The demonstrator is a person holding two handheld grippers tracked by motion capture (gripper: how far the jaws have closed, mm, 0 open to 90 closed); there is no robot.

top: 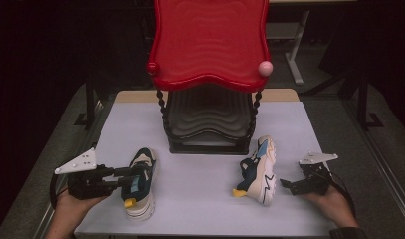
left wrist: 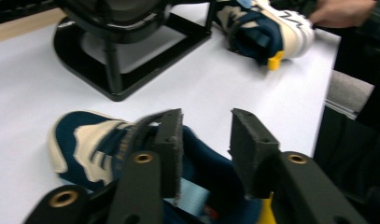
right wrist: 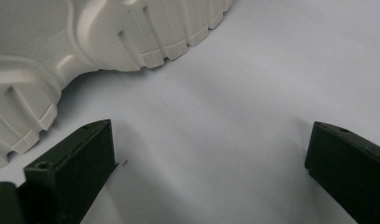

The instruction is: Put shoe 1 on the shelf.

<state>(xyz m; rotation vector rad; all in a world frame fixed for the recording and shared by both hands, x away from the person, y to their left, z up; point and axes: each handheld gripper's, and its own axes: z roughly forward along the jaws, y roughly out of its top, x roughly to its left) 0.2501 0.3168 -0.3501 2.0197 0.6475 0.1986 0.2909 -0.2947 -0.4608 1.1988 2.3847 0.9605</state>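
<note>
Two shoes on the bench [top: 200, 199]: near shoe [top: 139, 183] under the left tool [top: 140, 175], jaws parted around its collar, not pressing. Far shoe [top: 259, 170] on its side just beside the right tool [top: 285, 185], jaws wide apart, nothing between.

Red-topped black tiered rack [top: 208, 99] on a white table [top: 200, 199]

The left shoe [top: 140, 181] has a matt navy and cream cloth upper; its opening looks soft and fuzzy. The right shoe [top: 259, 171] has a cream sole [right wrist: 108, 37] of smooth, matt, ribbed rubber or plastic. The surface [top: 200, 199] is pale, matt and smooth. The rack [top: 210, 119] has a glossy red plastic top tray [top: 210, 40] and a black bottom shelf. The tongs' pads [left wrist: 171, 140] look black, matt and rough-textured.
</note>
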